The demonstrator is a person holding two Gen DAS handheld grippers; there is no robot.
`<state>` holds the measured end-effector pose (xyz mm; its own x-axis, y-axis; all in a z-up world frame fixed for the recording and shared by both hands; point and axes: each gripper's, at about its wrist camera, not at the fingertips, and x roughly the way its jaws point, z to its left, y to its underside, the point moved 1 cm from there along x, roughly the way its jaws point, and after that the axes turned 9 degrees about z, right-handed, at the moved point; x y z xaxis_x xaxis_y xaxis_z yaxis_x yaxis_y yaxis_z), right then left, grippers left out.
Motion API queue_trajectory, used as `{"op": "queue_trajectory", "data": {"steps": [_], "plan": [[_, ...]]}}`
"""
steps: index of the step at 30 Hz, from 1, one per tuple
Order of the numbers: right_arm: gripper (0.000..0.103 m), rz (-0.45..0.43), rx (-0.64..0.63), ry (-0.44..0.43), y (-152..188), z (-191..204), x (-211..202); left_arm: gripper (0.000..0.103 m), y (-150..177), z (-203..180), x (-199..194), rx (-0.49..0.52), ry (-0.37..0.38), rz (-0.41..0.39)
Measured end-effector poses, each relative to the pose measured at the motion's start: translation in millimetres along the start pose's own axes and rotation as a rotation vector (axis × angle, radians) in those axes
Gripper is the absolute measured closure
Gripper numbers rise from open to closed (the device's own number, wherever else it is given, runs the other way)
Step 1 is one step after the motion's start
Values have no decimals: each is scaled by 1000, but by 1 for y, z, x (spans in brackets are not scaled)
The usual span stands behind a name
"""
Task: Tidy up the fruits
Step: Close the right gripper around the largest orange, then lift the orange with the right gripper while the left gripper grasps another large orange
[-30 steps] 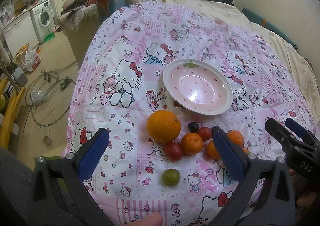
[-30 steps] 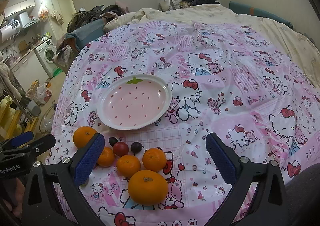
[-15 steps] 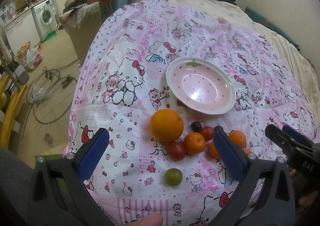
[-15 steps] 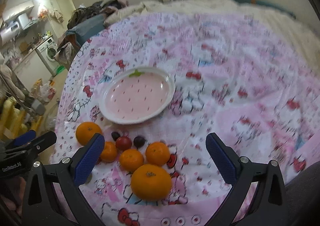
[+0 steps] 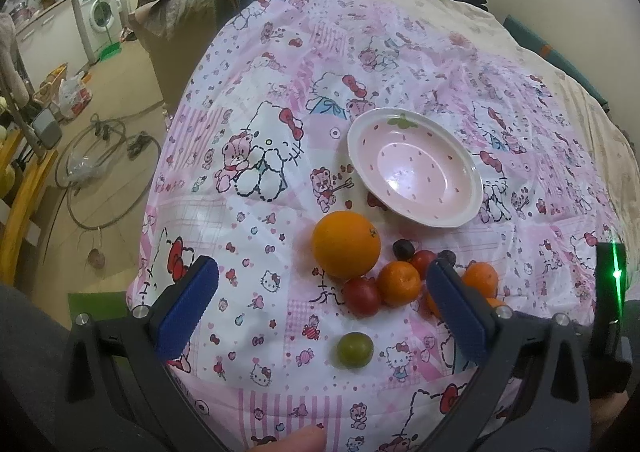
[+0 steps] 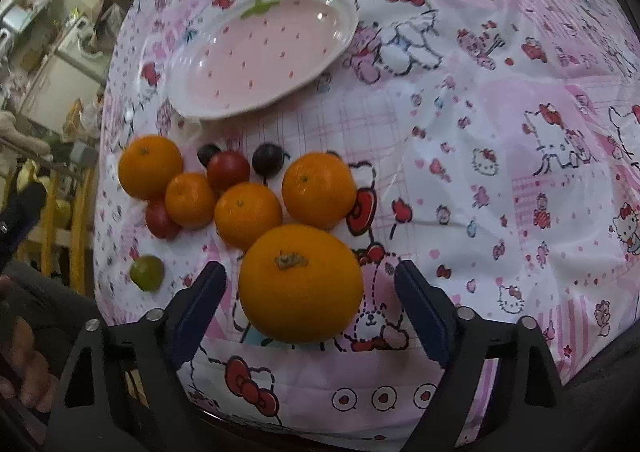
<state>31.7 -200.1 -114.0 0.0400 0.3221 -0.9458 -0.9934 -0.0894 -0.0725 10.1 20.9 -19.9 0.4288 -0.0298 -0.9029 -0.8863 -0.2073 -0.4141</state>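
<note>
The right tool (image 6: 308, 288) has dropped over the big orange (image 6: 300, 284) at lower centre, jaws closing (not touching); left tool (image 5: 320, 308) gapes empty.

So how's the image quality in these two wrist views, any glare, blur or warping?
Left wrist view: sharp, with a glare patch in the pink plate, a green light flare at the right edge and fisheye bending of the bedspread. Right wrist view: softer, the kitchen corner smeared, glints on the plate's rim, the big orange swollen by closeness.
</note>
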Motion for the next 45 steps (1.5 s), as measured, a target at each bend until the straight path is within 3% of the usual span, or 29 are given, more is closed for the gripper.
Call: {"op": "queue_trajectory", "data": {"steps": [5,7,11,16,20,26,29,31,34,38,41,45], "plan": [[26,31,-22,37,-2,3,9,0,0,-1,1,-1,7,11],[38,32,-55,43,-2,9,10,0,-1,-2,2,3,7,14],[41,13,-81,60,0,13,7,0,0,-4,5,16,-7,19],[41,-42,-47,-11,0,6,-9,0,-1,-2,10,17,-36,40],[41,-146,-48,-22,-1,5,-33,0,-5,0,17,12,-57,83],[41,-184,-20,-66,-4,0,-45,1,-17,4,30,-23,-67,161],[41,-188,-5,-77,-7,-3,-46,1,-25,6,39,-45,-29,211],[41,-189,6,-87,-9,-6,-47,1,-33,12,49,-94,36,254],[41,-193,30,-127,-9,-9,-49,11,-43,22,66,-185,111,327],[41,-196,28,-116,-9,-8,-49,15,-45,14,81,-184,113,372],[41,-190,32,-118,-10,-9,-47,24,-45,4,92,-164,113,401],[41,-189,35,-115,-9,-10,-47,24,-47,-9,103,-137,105,417]]}}
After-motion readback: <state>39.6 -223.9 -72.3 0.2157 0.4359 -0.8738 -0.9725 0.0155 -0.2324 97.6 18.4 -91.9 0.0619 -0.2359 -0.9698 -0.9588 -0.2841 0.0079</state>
